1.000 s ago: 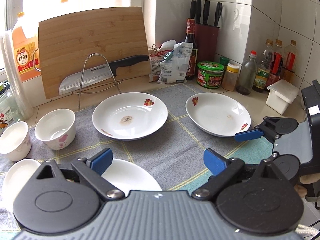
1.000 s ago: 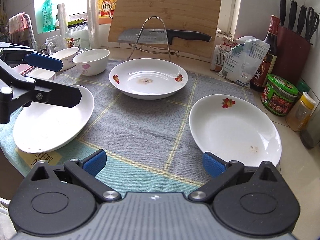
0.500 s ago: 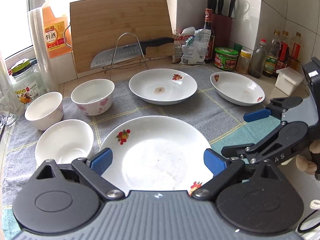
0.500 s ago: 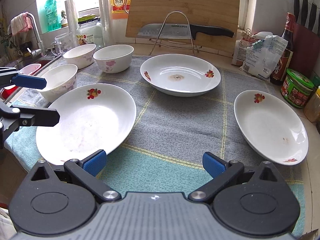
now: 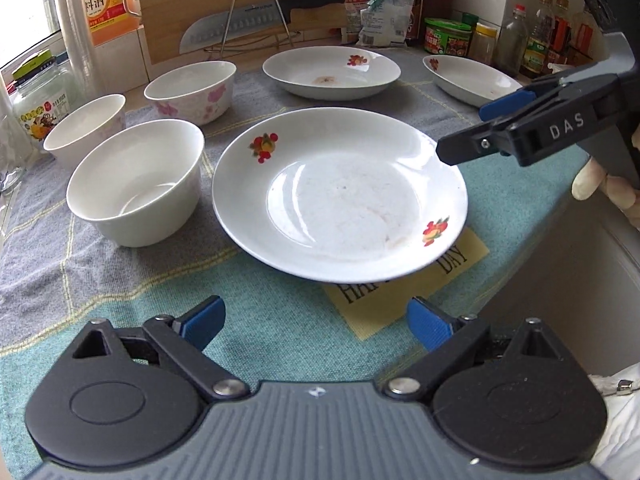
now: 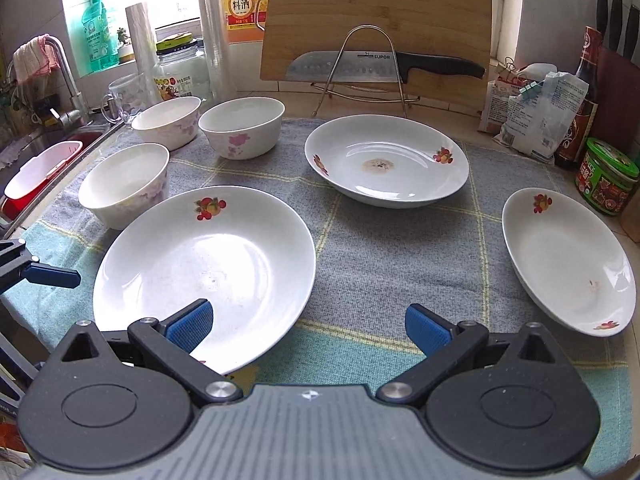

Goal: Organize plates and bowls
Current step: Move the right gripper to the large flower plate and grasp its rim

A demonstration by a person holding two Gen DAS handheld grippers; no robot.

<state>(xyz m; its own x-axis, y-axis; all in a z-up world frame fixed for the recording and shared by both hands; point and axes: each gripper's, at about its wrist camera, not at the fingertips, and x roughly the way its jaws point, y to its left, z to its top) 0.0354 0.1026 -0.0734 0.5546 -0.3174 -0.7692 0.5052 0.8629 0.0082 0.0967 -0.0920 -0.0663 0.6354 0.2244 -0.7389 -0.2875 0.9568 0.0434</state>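
Observation:
Three white flowered plates lie on the towel: a near plate (image 5: 340,192) (image 6: 204,264), a middle plate (image 5: 331,73) (image 6: 386,164) and a right plate (image 5: 472,79) (image 6: 568,264). Three white bowls stand at the left: a near bowl (image 5: 136,184) (image 6: 125,184), a pink-flowered bowl (image 5: 191,91) (image 6: 241,126) and a far-left bowl (image 5: 85,130) (image 6: 167,121). My left gripper (image 5: 316,326) is open and empty, just in front of the near plate. My right gripper (image 6: 308,328) is open and empty, its left finger over the near plate's front rim; it also shows in the left wrist view (image 5: 532,128).
A grey and teal towel (image 6: 400,264) covers the counter. Behind stand a cutting board (image 6: 376,16), a knife on a wire rack (image 6: 384,66), bottles, jars (image 6: 606,176) and snack bags (image 6: 532,112). A sink with a red basin (image 6: 44,168) lies at the left. The counter edge drops off at the near right (image 5: 560,280).
Both grippers have swung left and pulled back toward the front edge. The near plate and the bowls now fill the middle of both views. Nothing was picked up.

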